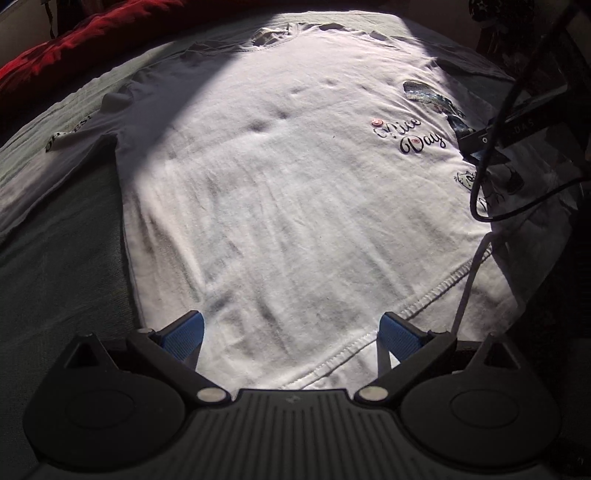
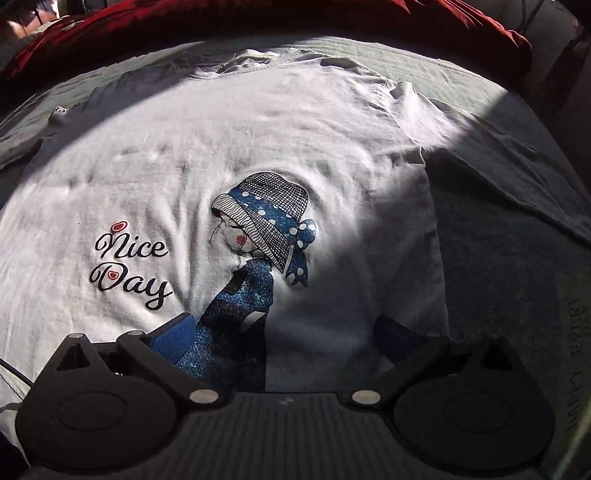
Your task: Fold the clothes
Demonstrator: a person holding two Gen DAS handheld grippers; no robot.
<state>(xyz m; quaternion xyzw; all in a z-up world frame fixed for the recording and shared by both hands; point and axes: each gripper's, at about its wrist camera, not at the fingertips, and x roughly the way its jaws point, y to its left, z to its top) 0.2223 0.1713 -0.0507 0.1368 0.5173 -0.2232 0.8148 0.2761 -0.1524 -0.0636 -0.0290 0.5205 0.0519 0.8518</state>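
Observation:
A white T-shirt point(image 1: 280, 192) lies spread flat, front up, on a grey-green cover, collar at the far end. It carries a "Nice Day" print point(image 2: 129, 269) and a girl in a blue hat point(image 2: 266, 229). My left gripper point(image 1: 291, 332) is open and empty, just above the shirt's bottom hem point(image 1: 436, 288) on its left half. My right gripper point(image 2: 284, 339) is open and empty, low over the shirt's right half, near the printed girl. The right gripper also shows in the left wrist view point(image 1: 524, 125) at the right edge.
The grey-green cover point(image 1: 55, 266) extends past the shirt on both sides. A red blanket point(image 2: 258, 14) lies bunched along the far edge. The left sleeve point(image 1: 55, 177) and right sleeve point(image 2: 498, 162) lie spread outward. A black cable point(image 1: 491, 155) hangs at the right.

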